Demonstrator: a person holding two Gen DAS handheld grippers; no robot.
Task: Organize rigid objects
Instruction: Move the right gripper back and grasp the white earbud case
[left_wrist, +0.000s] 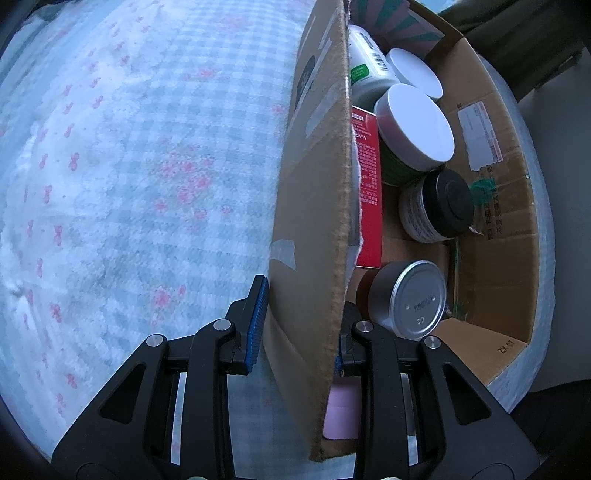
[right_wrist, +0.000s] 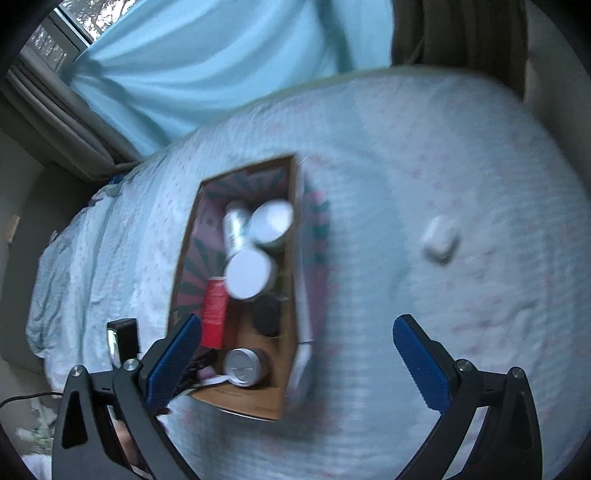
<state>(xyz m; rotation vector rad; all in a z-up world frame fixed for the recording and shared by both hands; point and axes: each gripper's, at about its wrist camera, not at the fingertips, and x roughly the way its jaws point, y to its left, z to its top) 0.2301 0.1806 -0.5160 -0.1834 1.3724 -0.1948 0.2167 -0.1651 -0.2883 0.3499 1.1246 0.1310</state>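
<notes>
- Left tool: pinching the near wall of the cardboard box, one blue pad on the outer face, the other finger inside the box and mostly hidden by the wall.
- Right tool: fingers spread wide, empty, hanging above the bed; this view is motion-blurred.
- Box sits on the bed, on a checked blue-and-white cover with pink bows.
- Inside the box: two white-lidded jars, a white bottle lying on its side, a red carton standing against the gripped wall, a black-lidded jar, and a silver tin nearest the left tool.
- One small white object lies on the bed, well apart from the box, on the right tool's side; too blurred to identify.
- Judgement: step in hand is steadying the box while the right tool goes for the stray white object.
- To do it well: hold the pinch on the wall firm but without tilting the box, as the cardboard flexes and the carton leans on it.
- Bring the right tool over the white object squarely and bracket it fully before closing; the soft bedding may give under pressure.
</notes>
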